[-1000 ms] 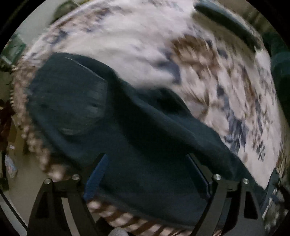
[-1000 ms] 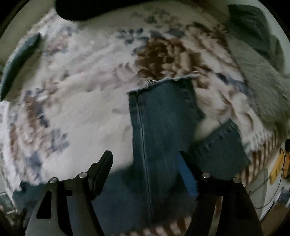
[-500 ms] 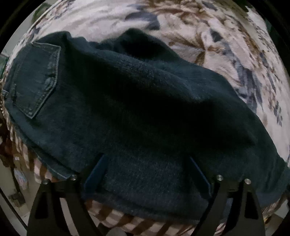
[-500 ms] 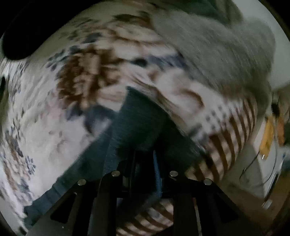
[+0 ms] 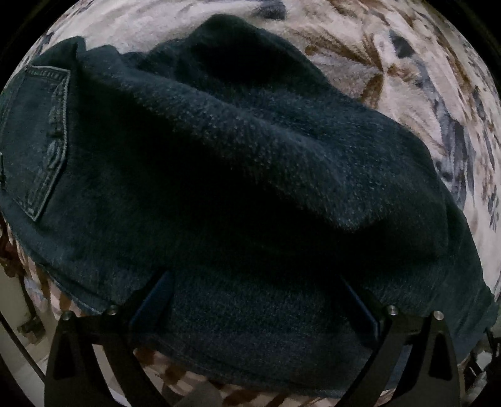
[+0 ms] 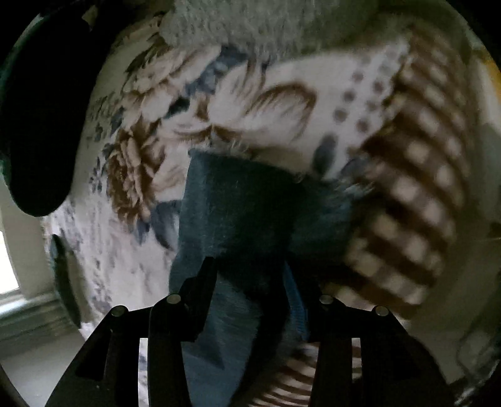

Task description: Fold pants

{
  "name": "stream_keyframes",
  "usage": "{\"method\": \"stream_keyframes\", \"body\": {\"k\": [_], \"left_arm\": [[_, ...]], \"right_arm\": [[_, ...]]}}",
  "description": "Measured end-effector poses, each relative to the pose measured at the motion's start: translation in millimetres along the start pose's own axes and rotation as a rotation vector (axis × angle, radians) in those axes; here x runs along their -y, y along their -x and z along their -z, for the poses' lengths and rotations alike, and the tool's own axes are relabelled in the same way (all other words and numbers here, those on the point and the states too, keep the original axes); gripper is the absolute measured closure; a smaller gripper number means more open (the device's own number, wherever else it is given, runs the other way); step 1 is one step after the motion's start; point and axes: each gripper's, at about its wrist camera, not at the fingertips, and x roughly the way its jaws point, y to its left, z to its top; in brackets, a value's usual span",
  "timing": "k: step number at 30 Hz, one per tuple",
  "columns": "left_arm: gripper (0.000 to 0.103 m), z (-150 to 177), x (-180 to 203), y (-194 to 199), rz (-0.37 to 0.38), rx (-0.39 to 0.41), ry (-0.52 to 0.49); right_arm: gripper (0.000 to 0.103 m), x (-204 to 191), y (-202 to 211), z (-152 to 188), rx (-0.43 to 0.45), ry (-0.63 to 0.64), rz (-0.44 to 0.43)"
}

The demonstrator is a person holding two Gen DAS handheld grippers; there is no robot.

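Dark blue jeans (image 5: 238, 175) lie bunched on a floral blanket (image 5: 407, 69), filling the left wrist view; a back pocket (image 5: 37, 131) shows at the left. My left gripper (image 5: 253, 297) is open, its fingers wide apart and low over the denim near the blanket's edge. In the right wrist view my right gripper (image 6: 250, 281) is shut on the frayed hem end of a jeans leg (image 6: 244, 200), which hangs lifted above the blanket (image 6: 281, 106).
The blanket's brown striped border (image 6: 407, 194) runs along the right. A grey fluffy cloth (image 6: 250, 25) lies at the top and a dark object (image 6: 37, 125) at the left. Pale floor (image 6: 31, 360) and a window show lower left.
My right gripper closed on the jeans leg hem and lifted it, swinging toward the striped border. My left gripper moved lower and closer over the jeans, staying open.
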Motion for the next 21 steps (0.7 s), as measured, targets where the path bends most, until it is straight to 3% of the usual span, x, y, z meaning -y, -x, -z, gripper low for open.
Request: {"method": "stream_keyframes", "body": {"k": [2,6,9,12,15,17,21], "left_arm": [[0.0,-9.0,10.5,2.9,-0.004,0.006,0.003],[0.0,-4.3,1.7,22.2,0.036,0.039,0.048],[0.0,1.1,-16.4,43.7,0.045,0.092,0.071],[0.0,5.2,-34.1,58.2,0.043,0.121,0.089],[0.0,1.4,-72.1,73.3,0.048,0.136,0.142],[0.0,0.4,-104.4,83.6,0.051,0.157,0.194],[0.0,-18.6,-174.2,98.8,0.033,0.203,0.307]], "right_arm": [[0.088,-0.1,-4.8,6.0,0.02,0.002,0.013],[0.092,-21.1,12.0,29.1,0.107,0.166,0.181],[0.093,-5.6,21.6,28.4,0.109,0.217,0.263],[0.089,1.6,-0.5,22.9,0.048,0.27,0.334],[0.064,-11.1,4.0,30.7,0.028,0.284,0.299],[0.055,-29.6,13.9,52.8,0.052,0.32,0.278],[0.054,-60.6,13.8,144.0,-0.043,0.402,0.224]]}}
